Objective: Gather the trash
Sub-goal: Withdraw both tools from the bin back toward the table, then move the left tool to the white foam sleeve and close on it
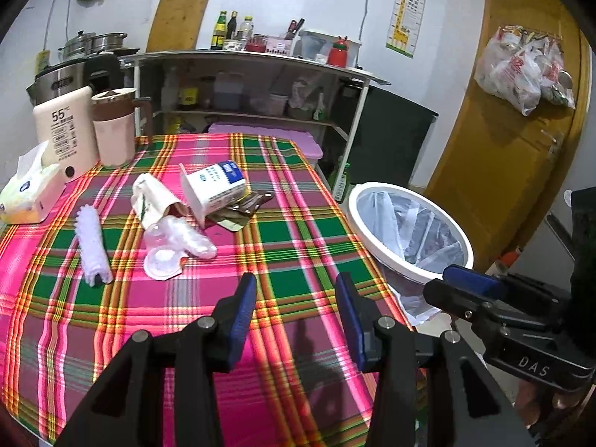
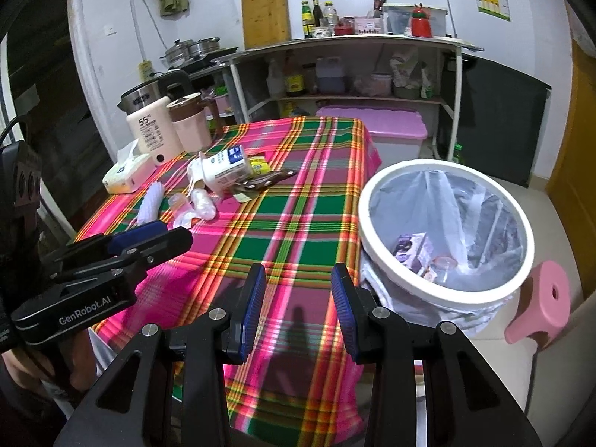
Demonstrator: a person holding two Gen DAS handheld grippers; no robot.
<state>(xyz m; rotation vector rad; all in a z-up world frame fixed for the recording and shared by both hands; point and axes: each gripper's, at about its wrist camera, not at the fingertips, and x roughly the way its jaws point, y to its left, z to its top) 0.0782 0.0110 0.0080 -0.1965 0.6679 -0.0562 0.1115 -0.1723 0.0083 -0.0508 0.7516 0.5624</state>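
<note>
Left wrist view: plaid tablecloth (image 1: 290, 223), white-rimmed bin (image 1: 409, 231) beside, kitchen shelf (image 1: 246, 111) behind.

Left gripper (image 1: 296, 320), black frame with blue ribbed pads, jaws parted, nothing between them, angled down over near edge of pink-and-green plaid tablecloth (image 1: 208, 298). Right gripper (image 2: 298, 311), same build, jaws parted and empty, tilted down over same near edge, closer to cloth's right side. Both grippers side by side.
</note>
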